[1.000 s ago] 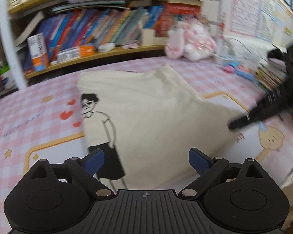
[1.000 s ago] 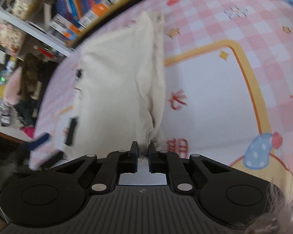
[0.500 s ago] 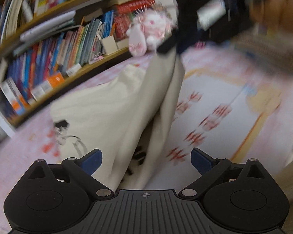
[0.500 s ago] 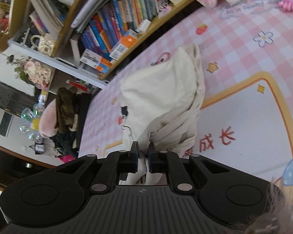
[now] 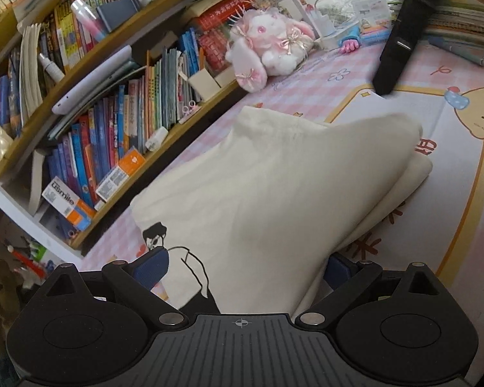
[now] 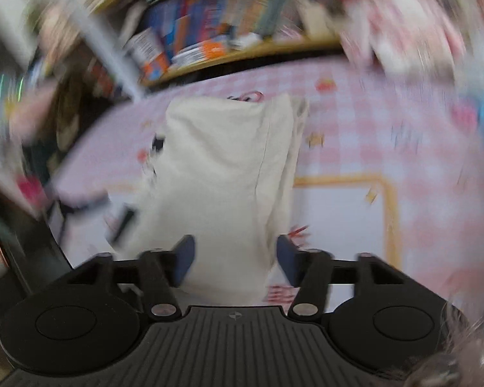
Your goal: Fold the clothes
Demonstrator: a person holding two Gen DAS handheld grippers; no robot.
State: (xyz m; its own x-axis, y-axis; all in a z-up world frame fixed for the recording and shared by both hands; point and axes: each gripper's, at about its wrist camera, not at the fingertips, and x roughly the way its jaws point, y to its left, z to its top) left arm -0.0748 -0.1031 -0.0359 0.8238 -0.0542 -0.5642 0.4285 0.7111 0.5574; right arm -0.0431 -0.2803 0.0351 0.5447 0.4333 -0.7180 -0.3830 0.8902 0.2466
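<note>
Your bookshelf [image 5: 90, 103] runs along the far edge of the pink checked mat [image 5: 345, 74] and holds the only stored things here: upright books [image 5: 119, 142] packed spine out on the lower board, a white and orange box [image 5: 68, 202] lying at its low end, and a white tablet-like slab [image 5: 90, 85] resting across the tops of the books. On the upper board you have more books and a grey case [image 5: 117, 11]. A pink plush rabbit [image 5: 269, 50] sits on the mat beside the shelf's end.

The cream garment [image 5: 274, 187] lies on the mat in front of the shelf, folded over on itself so one flap covers most of the printed cartoon figure [image 5: 164, 248]; only its head and part of the body show. Your left gripper [image 5: 242, 267] has its jaws spread wide over the near edge of the cloth, which passes between them, pads clear of it. Your right gripper [image 6: 235, 258] has just been opening; its jaws stand apart with the garment's near end between them, not pinched.

The right wrist view is heavily smeared, so the shelf and mat edges there cannot be read. In the left view, the right gripper's black body [image 5: 400, 32] is cut off by the top edge
</note>
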